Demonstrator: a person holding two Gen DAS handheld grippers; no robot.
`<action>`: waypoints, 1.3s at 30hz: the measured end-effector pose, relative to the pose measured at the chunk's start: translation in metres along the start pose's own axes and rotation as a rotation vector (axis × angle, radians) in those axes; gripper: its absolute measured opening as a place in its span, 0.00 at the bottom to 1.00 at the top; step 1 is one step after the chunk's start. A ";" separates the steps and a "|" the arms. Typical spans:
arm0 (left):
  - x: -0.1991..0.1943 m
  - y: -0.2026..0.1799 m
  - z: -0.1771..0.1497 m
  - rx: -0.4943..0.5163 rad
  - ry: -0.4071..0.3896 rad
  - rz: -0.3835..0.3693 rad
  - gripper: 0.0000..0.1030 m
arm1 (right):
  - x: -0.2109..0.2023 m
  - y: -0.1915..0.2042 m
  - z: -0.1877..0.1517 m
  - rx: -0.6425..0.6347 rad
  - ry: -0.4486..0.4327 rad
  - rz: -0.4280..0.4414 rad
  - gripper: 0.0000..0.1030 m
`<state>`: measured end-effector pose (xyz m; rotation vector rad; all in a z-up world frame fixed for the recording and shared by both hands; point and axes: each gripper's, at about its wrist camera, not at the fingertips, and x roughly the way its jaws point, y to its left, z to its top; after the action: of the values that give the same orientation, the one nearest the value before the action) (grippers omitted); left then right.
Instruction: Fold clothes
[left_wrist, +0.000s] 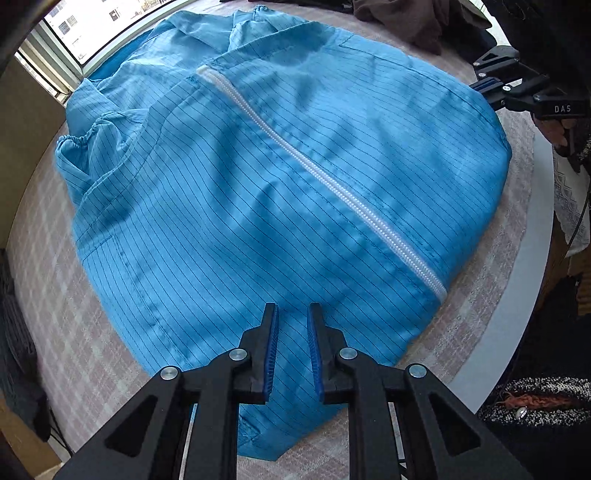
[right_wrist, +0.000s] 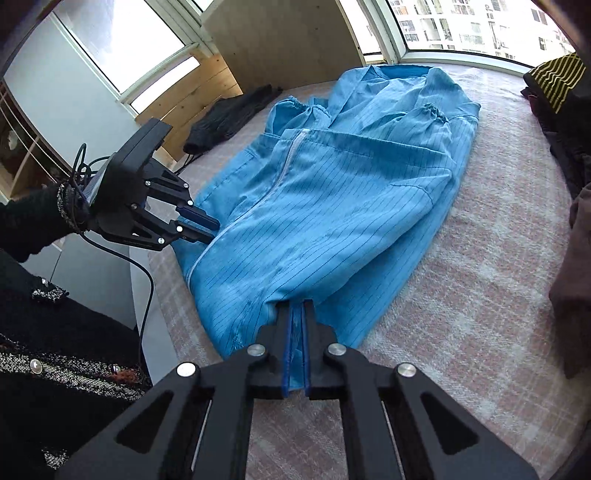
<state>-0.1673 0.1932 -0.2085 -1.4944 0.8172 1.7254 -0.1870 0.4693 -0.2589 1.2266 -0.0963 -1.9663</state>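
On checked cloth (right_wrist: 461, 295), blue coat (right_wrist: 332, 206), collar toward window (right_wrist: 461, 26)

Ahead of both tongs, thin blue pinstriped cloth with a slight sheen is seen on the garment (left_wrist: 258, 177), with a white plastic zipper (left_wrist: 317, 173). Matt black plastic forms the left gripper (left_wrist: 291, 314); ribbed blue pads (left_wrist: 274, 332) are fitted.

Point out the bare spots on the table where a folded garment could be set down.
Bare checked cloth lies right of the blue coat, up to the brown garment. A narrower strip runs between the coat's other side and the table edge. The far end is crowded by the striped clothes.
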 end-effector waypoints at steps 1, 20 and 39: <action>-0.006 -0.001 0.003 0.002 -0.013 -0.001 0.15 | 0.000 -0.002 0.005 -0.010 0.006 0.013 0.05; 0.011 -0.044 0.094 0.200 -0.065 -0.058 0.20 | 0.035 0.020 -0.002 -0.329 0.536 0.070 0.05; -0.037 -0.051 0.073 0.152 -0.162 -0.106 0.23 | 0.000 0.036 0.006 -0.232 0.318 -0.003 0.07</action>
<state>-0.1618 0.2776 -0.1631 -1.2567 0.7529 1.6439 -0.1703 0.4428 -0.2393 1.3641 0.2864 -1.7049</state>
